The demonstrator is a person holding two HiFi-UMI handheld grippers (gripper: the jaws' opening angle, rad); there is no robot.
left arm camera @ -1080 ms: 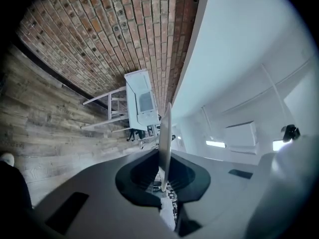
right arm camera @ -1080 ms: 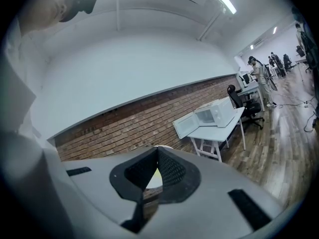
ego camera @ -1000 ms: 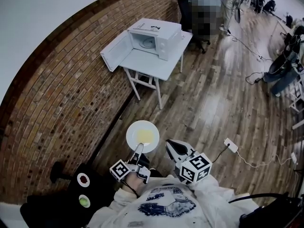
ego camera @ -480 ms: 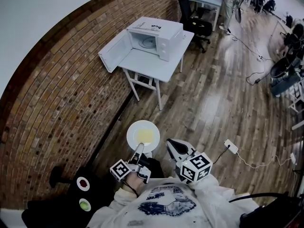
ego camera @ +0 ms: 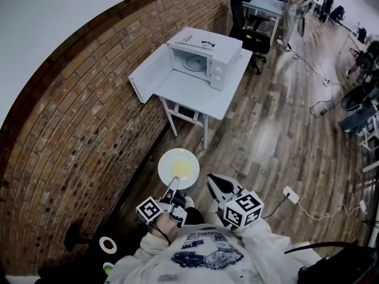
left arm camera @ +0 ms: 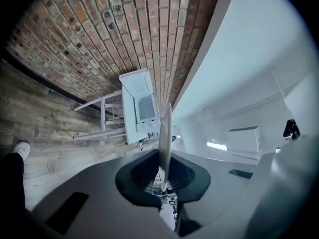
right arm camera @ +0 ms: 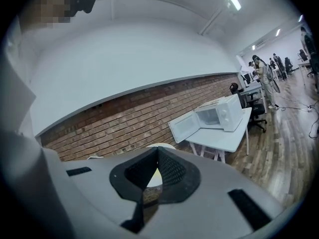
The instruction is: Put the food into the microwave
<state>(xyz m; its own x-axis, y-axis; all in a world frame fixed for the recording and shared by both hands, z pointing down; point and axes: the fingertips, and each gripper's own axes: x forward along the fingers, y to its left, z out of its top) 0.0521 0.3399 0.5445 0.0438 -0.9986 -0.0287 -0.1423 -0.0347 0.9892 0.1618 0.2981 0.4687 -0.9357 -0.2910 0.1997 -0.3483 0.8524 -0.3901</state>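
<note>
1. The left gripper [ego camera: 173, 186] is pinching the near rim of a white plate [ego camera: 170, 158]. In the left gripper view the plate shows edge-on, clamped right between the jaws.
2. The food [ego camera: 183, 169], a pale yellow piece, sits on that plate a bit right of centre. The plate is held out roughly level in front of the person, over the wood floor [ego camera: 266, 147].
3. The right gripper [ego camera: 214, 183] is just beside the plate on its right, not touching it. Its jaws are pressed together with nothing in them.
4. The microwave [ego camera: 208, 55] is well apart from the plate, up ahead on a white bench [ego camera: 192, 90] against the brick wall [ego camera: 77, 117]. Its door [ego camera: 148, 76] is swung wide open to the left, and you can see the turntable inside.
5. Further back there's a black office chair [ego camera: 251, 28] just beyond the bench.
</note>
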